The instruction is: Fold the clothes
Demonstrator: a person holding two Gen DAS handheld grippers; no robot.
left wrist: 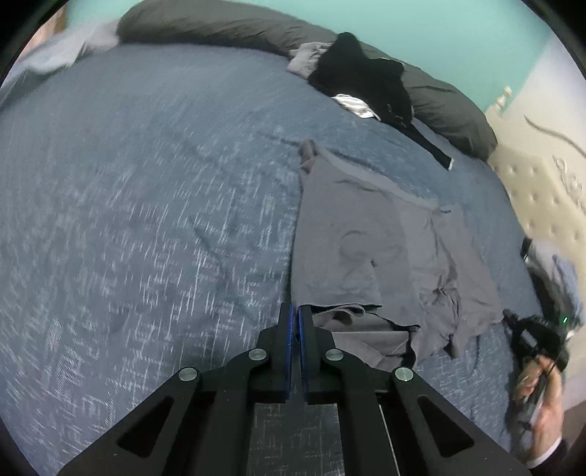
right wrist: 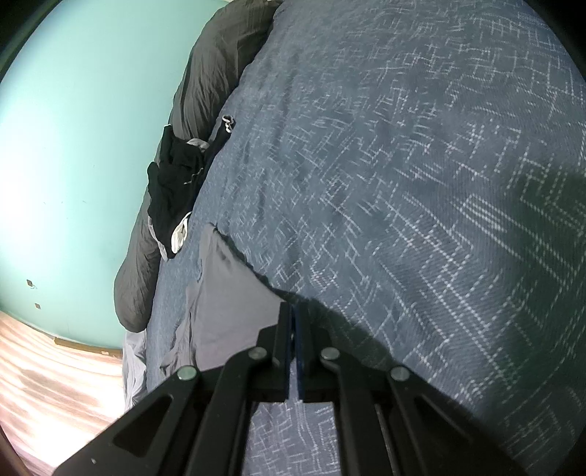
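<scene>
Left wrist view: left gripper (left wrist: 296, 311) has its jaws pressed together at the near left corner of the grey T-shirt (left wrist: 366, 234), apparently pinching the hem edge there; the cloth itself is hard to see between the pads. The shirt lies on the blue patterned bedspread (left wrist: 146, 219), partly doubled over, one layer flat on top, wrinkled folds bunched at its right side and loose fabric below the hem. A black garment (left wrist: 362, 84) sits in a heap with a white striped piece (left wrist: 353, 104) against the dark grey pillow (left wrist: 227, 25), not folded. At the right edge a hand (left wrist: 542, 388) holds the other tool, beside the tufted headboard (left wrist: 538, 190). Right wrist view: right gripper (right wrist: 293, 311) is closed as well, at the corner of the grey shirt, which rises in a taut sheet toward the tips, so it appears clamped on that corner. Judgement: first garment is mid-fold, not yet squared; the black heap is untouched, so most of the task remains.
</scene>
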